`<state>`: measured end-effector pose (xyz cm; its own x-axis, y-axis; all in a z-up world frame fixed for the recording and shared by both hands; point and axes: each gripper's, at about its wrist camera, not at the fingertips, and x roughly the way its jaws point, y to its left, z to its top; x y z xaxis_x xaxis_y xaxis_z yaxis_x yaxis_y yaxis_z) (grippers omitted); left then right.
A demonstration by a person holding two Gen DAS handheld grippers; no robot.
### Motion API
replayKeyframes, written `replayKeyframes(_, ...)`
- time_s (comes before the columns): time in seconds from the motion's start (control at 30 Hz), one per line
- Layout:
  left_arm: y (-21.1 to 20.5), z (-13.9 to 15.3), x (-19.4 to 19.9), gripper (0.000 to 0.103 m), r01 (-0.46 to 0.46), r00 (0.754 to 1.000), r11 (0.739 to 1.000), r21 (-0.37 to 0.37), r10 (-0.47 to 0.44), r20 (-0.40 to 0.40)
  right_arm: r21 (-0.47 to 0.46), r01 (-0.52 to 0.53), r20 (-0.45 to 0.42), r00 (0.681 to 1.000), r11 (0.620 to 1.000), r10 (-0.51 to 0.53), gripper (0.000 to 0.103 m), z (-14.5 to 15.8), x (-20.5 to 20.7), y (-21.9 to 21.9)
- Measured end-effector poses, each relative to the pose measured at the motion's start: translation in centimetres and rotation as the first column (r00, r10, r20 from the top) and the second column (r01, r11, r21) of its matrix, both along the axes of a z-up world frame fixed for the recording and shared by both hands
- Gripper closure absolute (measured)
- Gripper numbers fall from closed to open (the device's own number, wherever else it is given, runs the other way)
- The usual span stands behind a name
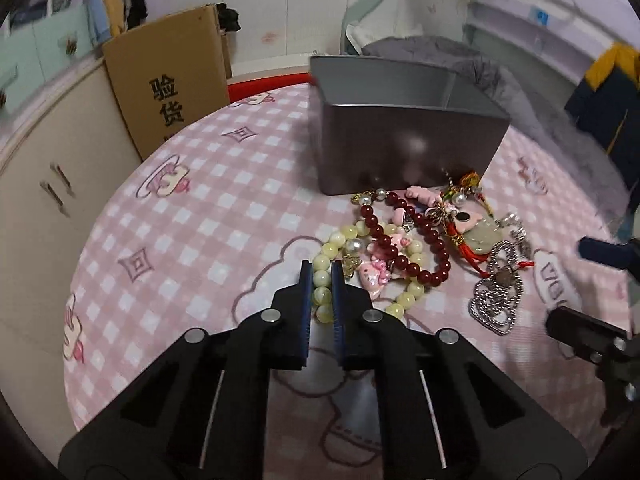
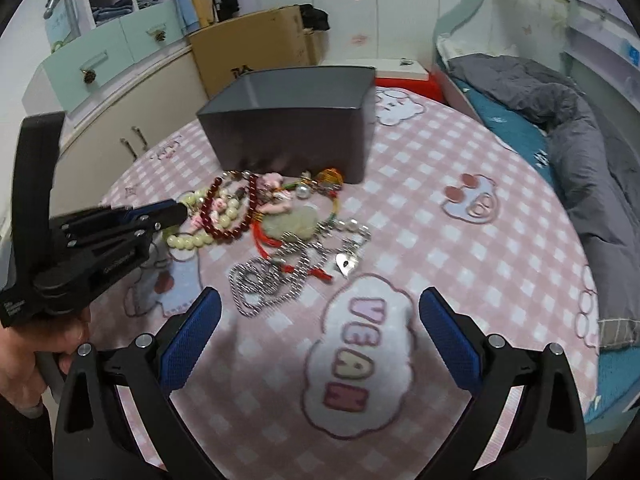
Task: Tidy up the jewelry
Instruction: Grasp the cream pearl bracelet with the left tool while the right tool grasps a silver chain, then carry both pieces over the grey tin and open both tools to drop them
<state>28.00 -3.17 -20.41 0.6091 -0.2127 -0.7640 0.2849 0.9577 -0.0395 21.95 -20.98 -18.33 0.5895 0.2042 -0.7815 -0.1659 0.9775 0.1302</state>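
Observation:
A pile of jewelry lies on the pink checked tablecloth (image 1: 200, 220) in front of a grey open box (image 1: 400, 148) (image 2: 292, 140). My left gripper (image 1: 321, 276) (image 2: 176, 210) is shut on the pale yellow-green bead bracelet (image 1: 322, 280) (image 2: 188, 242) at the pile's left edge. Beside it lie a dark red bead bracelet (image 1: 424, 236) (image 2: 224, 236), pink charms (image 1: 376, 272), a jade pendant on red cord (image 1: 484, 240) (image 2: 296, 220) and a silver chain (image 1: 496, 296) (image 2: 272, 280). My right gripper (image 2: 320, 296) (image 1: 565, 284) stands open just short of the silver chain, with nothing between its fingers.
A cardboard box (image 1: 168, 80) and a cream cabinet (image 1: 60, 200) stand beyond the table's left edge. A bed with a grey quilt (image 2: 560, 120) runs along the right. A person's hand (image 2: 40, 344) holds the left gripper's handle.

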Motion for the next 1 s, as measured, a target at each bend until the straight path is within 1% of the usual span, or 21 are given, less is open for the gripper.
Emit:
replayKeyframes(0.03, 0.5, 0.3, -0.4, 0.094, -0.006, 1.000, 1.000, -0.018, 0.006, 0.004, 0.011, -0.011, 0.002, 1.000, 1.000, 0.011, 0.022, 0.0, 0.3, 0.3)
replayKeyframes(0.07, 0.9, 0.5, -0.6, 0.094, -0.011, 1.000, 1.000, -0.028, 0.012, 0.011, 0.014, -0.024, 0.002, 1.000, 1.000, 0.024, 0.028, 0.0, 0.6, 0.6)
replayKeyframes(0.13, 1.5, 1.2, -1.1, 0.094, -0.019, 0.999, 0.999, -0.045, 0.020, 0.026, 0.012, -0.060, 0.000, 0.998, 0.998, 0.060, 0.048, -0.4, 1.3, 1.6)
replayKeyframes(0.17, 1.9, 1.7, -1.4, 0.094, -0.020, 0.999, 0.998, -0.055, 0.022, 0.034, 0.003, -0.073, -0.014, 0.997, 0.997, 0.073, 0.053, -0.9, 1.7, 2.1)
replayKeyframes(0.2, 2.1, 2.0, -1.8, 0.094, -0.020, 0.999, 0.998, -0.061, 0.023, 0.041, -0.009, -0.082, -0.030, 0.996, 0.997, 0.081, 0.065, -1.5, 2.1, 2.4)
replayKeyframes(0.27, 2.5, 2.8, -2.4, 0.094, -0.017, 0.998, 0.997, -0.075, 0.021, 0.052, -0.033, -0.081, -0.005, 0.997, 0.996, 0.081, 0.082, -1.6, 2.0, 2.6)
replayKeyframes(0.3, 2.8, 3.1, -2.6, 0.094, -0.014, 0.998, 0.996, -0.085, 0.018, 0.053, -0.022, -0.084, -0.006, 0.996, 0.996, 0.084, 0.090, -1.6, 2.1, 2.4)
replayKeyframes(0.33, 3.0, 3.3, -2.8, 0.094, -0.012, 0.998, 0.996, -0.091, 0.017, 0.057, 0.001, -0.087, 0.001, 0.996, 0.996, 0.087, 0.090, -1.2, 1.9, 2.0)
replayKeyframes(0.43, 3.4, 4.3, -3.4, 0.094, -0.007, 0.997, 0.994, -0.113, 0.015, 0.073, 0.016, -0.095, 0.035, 0.995, 0.995, 0.095, 0.090, 0.0, 1.2, 1.4)
replayKeyframes(0.5, 3.7, 5.4, -3.9, 0.094, 0.000, 0.995, 0.992, -0.128, 0.012, 0.096, 0.063, -0.104, 0.053, 0.994, 0.993, 0.100, 0.090, 1.1, 0.8, 0.6)
replayKeyframes(0.57, 3.8, 6.9, -4.4, 0.094, 0.013, 0.992, 0.989, -0.144, 0.005, 0.128, 0.092, -0.111, 0.080, 0.991, 0.990, 0.104, 0.090, 2.5, 0.4, 0.0)
replayKeyframes(0.63, 3.9, 8.1, -4.7, 0.094, 0.031, 0.987, 0.989, -0.145, -0.007, 0.159, 0.133, -0.127, 0.111, 0.987, 0.983, 0.113, 0.090, 4.2, 0.2, -0.6)
replayKeyframes(0.7, 4.1, 9.1, -4.9, 0.094, 0.041, 0.983, 0.987, -0.155, -0.012, 0.182, 0.151, -0.142, 0.139, 0.983, 0.978, 0.121, 0.090, 5.6, 0.0, -1.0)
replayKeyframes(0.77, 4.3, 9.9, -4.8, 0.094, 0.046, 0.980, 0.984, -0.170, -0.012, 0.197, 0.203, -0.167, 0.168, 0.977, 0.965, 0.133, 0.090, 7.0, -0.1, -1.6)
replayKeyframes(0.9, 4.7, 11.3, -4.7, 0.094, 0.064, 0.975, 0.978, -0.199, -0.020, 0.220, 0.237, -0.192, 0.212, 0.967, 0.952, 0.142, 0.090, 9.0, -0.1, -2.4)
replayKeyframes(1.0, 4.7, 12.5, -4.5, 0.094, 0.082, 0.969, 0.977, -0.199, -0.031, 0.247, 0.259, -0.212, 0.244, 0.958, 0.942, 0.148, 0.090, 10.5, 0.0, -2.9)
